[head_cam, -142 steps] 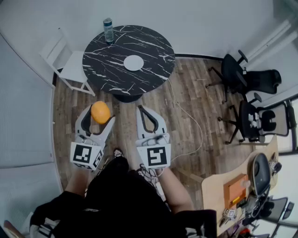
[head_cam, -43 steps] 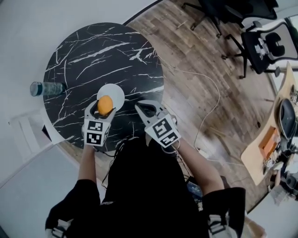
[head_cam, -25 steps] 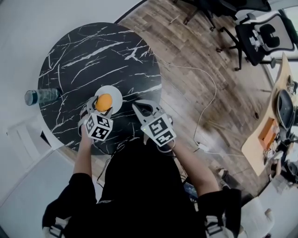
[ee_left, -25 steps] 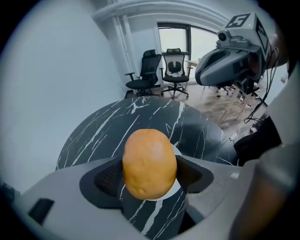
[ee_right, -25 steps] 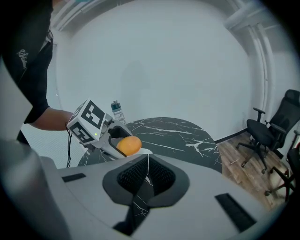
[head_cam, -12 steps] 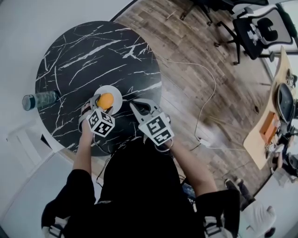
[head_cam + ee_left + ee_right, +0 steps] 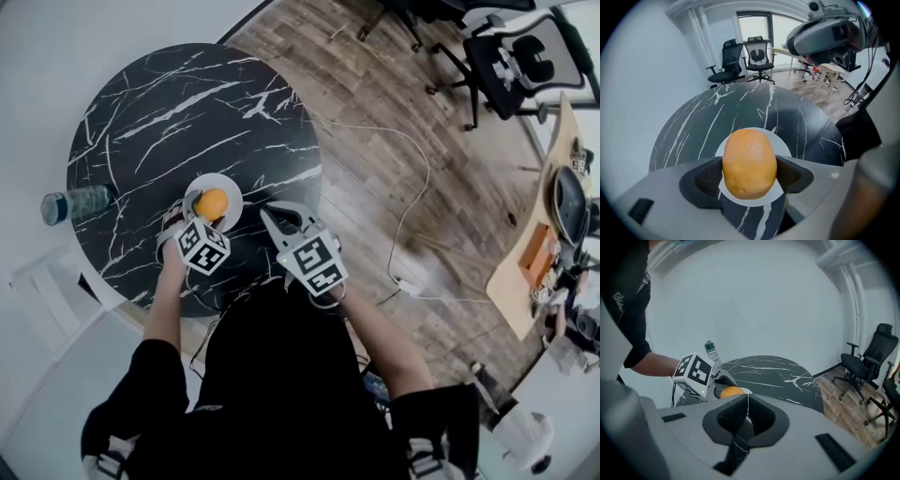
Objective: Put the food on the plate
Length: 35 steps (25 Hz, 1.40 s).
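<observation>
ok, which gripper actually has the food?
The left gripper: its jaws are shut on the orange food, above the white plate. The right gripper has its jaws together with nothing between them.

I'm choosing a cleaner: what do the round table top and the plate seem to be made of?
Table top: glossy black stone look, perhaps marble or a marble-print laminate; white veins cross it and it mirrors the room faintly. Plate: plain white, smooth; ceramic or plastic, the pictures cannot settle which.
</observation>
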Each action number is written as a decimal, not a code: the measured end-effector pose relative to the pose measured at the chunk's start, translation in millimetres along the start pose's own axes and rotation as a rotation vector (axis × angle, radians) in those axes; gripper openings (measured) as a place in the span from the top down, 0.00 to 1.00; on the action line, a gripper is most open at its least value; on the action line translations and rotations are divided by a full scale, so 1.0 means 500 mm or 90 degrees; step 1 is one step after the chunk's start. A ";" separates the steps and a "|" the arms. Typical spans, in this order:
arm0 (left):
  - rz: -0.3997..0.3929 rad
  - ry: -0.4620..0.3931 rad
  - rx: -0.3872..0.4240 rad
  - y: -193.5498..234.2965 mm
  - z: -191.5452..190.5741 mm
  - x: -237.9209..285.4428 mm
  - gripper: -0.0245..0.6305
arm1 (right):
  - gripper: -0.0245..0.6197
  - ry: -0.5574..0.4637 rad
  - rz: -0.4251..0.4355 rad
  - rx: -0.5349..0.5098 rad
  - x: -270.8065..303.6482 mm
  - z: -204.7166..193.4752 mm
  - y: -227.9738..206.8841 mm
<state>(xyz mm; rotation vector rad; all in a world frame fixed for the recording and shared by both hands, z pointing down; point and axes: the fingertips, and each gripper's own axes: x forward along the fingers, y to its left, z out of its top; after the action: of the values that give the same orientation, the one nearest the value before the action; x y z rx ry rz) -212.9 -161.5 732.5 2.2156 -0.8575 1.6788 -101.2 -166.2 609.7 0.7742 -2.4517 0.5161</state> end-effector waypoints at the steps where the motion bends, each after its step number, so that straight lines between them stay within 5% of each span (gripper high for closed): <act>1: -0.002 -0.002 -0.001 -0.002 0.001 0.001 0.44 | 0.97 0.000 0.000 0.000 -0.001 -0.001 0.001; 18: 0.052 -0.037 -0.071 0.004 0.013 -0.056 0.44 | 0.97 -0.009 0.023 -0.034 -0.035 0.014 0.017; 23: 0.061 -0.060 -0.133 -0.020 0.022 -0.100 0.44 | 0.97 -0.016 0.050 -0.057 -0.054 0.020 0.032; 30: 0.096 -0.113 -0.284 -0.042 0.027 -0.177 0.45 | 0.97 -0.046 0.097 -0.098 -0.076 0.056 0.065; 35: 0.138 -0.203 -0.466 -0.060 0.044 -0.241 0.86 | 0.97 -0.072 0.112 -0.082 -0.073 0.070 0.073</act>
<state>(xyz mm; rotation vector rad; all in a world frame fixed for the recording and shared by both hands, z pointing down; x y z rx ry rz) -198.6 -111.3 617.6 1.9112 -1.5359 0.8515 -110.3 -140.5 553.8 0.5523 -2.6436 0.3825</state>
